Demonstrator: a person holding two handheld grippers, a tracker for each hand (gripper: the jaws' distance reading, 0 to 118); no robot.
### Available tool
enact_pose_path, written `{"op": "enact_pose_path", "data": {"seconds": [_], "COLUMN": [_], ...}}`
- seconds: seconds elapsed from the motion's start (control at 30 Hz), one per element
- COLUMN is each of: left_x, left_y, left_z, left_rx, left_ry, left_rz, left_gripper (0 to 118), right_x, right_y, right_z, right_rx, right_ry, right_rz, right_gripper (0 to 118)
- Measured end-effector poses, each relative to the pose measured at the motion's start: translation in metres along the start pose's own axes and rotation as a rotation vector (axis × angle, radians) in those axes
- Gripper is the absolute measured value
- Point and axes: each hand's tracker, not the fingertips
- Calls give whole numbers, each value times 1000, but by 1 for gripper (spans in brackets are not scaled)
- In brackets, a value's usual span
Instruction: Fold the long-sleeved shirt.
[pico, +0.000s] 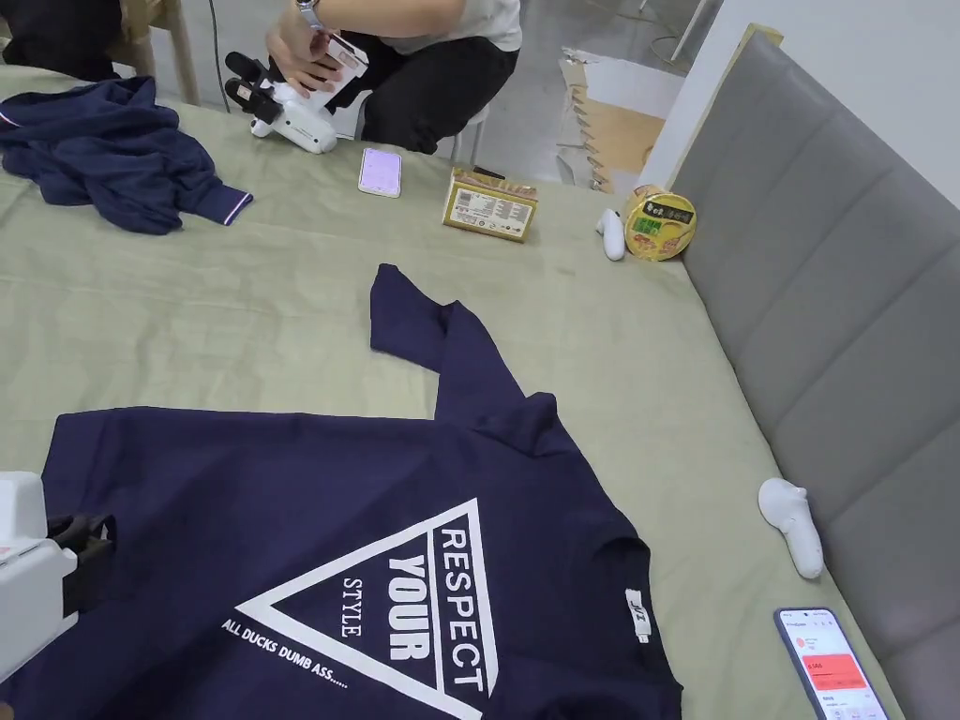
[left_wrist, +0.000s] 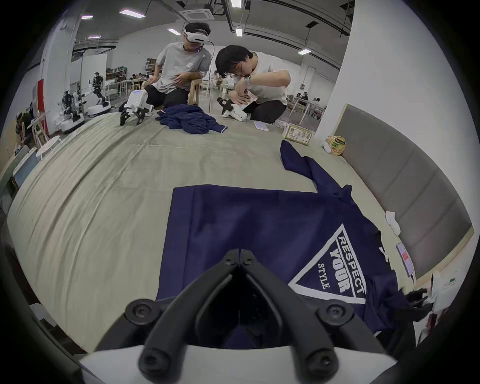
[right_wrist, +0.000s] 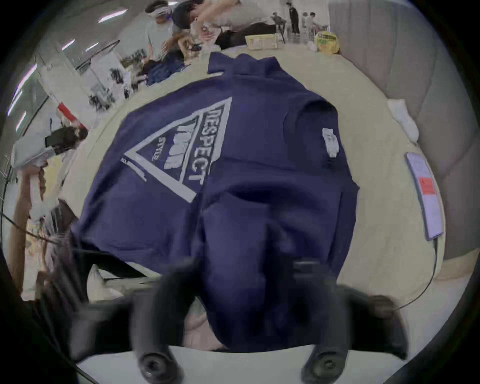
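Note:
A navy long-sleeved shirt (pico: 309, 525) with a white triangle print lies flat on the green sheet (pico: 234, 300), collar to the right. One sleeve (pico: 412, 319) stretches away across the sheet. My left gripper (pico: 98, 539) (left_wrist: 240, 257) is shut, its tips together over the hem end with no cloth seen pinched. In the right gripper view, my right gripper (right_wrist: 244, 265) is blurred, jaws apart, with a thick fold of the shirt (right_wrist: 246, 117) rising between them. It is also in the left gripper view (left_wrist: 418, 298), at bunched cloth.
A second navy garment (pico: 112, 150) lies crumpled at the far left. A phone (pico: 380, 172), a box (pico: 489, 203), a yellow bowl (pico: 661, 225) and white controllers (pico: 792, 525) sit along the far and right edges. Another phone (pico: 830, 666) lies near the grey headboard (pico: 844, 281). People sit opposite.

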Motion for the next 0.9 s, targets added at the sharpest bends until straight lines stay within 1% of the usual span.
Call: {"op": "enact_pose_path", "data": {"seconds": [0.03, 0.07, 0.1, 0.17, 0.2, 0.23, 0.27, 0.3, 0.33, 0.37, 0.4, 0.43, 0.5, 0.53, 0.57, 0.6, 0.63, 0.67, 0.7, 0.73, 0.77, 0.8, 0.83, 0.87, 0.9], "left_x": [1, 1, 1, 2, 3, 4, 5, 7, 8, 9, 11, 12, 12, 12, 12, 13, 12, 12, 11, 11, 10, 9, 7, 5, 1], "left_y": [0, 1, 3, 9, 11, 15, 19, 22, 25, 29, 32, 35, 40, 42, 44, 45, 46, 46, 47, 47, 47, 46, 45, 44, 41], "left_z": [0, 0, -1, -2, -3, -6, -8, -11, -14, -18, -23, -27, -37, -41, -45, -49, -53, -55, -57, -60, -61, -63, -66, -67, -71], "left_rx": [1, 3, 6, 15, 19, 25, 30, 32, 33, 33, 34, 32, 25, 23, 19, 16, 12, 10, 6, 1, -1, -6, -15, -21, -27], "left_ry": [8, 12, 15, 20, 21, 24, 27, 28, 26, 26, 32, 33, 31, 34, 34, 34, 38, 40, 40, 41, 45, 51, 55, 56, 63], "left_rz": [-1, -4, -5, 1, 1, 2, 2, 1, -1, -3, -8, -12, -19, -20, -22, -24, -24, -22, -23, -27, -29, -29, -29, -31, -31], "left_gripper": [3, 3, 3, 3, 3, 3, 3, 3, 3, 3, 3, 3, 3, 3, 3, 3, 3, 3, 3, 3, 3, 3, 3, 3, 3], "right_x": [-2, -4, -2, 2, 4, 8, 10, 5, 9, 15, 19, 21, 38, 43, 48, 56, 64, 72, 78, 90, 98, 106, 104, 108, 114], "right_y": [8, 14, 26, 44, 53, 65, 75, 84, 93, 101, 112, 123, 148, 162, 176, 193, 210, 229, 244, 258, 270, 282, 300, 309, 316], "right_z": [8, 13, 23, 44, 48, 48, 47, 44, 37, 30, 16, 2, -20, -30, -41, -51, -63, -76, -87, -96, -106, -116, -123, -131, -140], "right_rx": [55, 102, 217, 332, 383, 433, 455, 457, 464, 477, 472, 451, 430, 439, 434, 417, 399, 365, 329, 376, 354, 343, 313, 293, 272], "right_ry": [-10, -24, 38, 14, 19, 11, -14, -46, -44, -38, -56, -109, -88, -86, -81, -84, -78, -94, -94, -40, -81, -82, -75, -85, -75], "right_rz": [7, 22, 13, -19, -21, -6, -7, -5, 7, 22, 24, 36, 52, 43, 21, 10, -11, -22, -36, -53, -36, -44, -86, -113, -128], "right_gripper": [105, 118, 116, 116, 116, 117, 115, 108, 71, 25, 0, 0, 0, 2, 19, 57, 85, 99, 109, 116, 113, 113, 113, 113, 113]}}
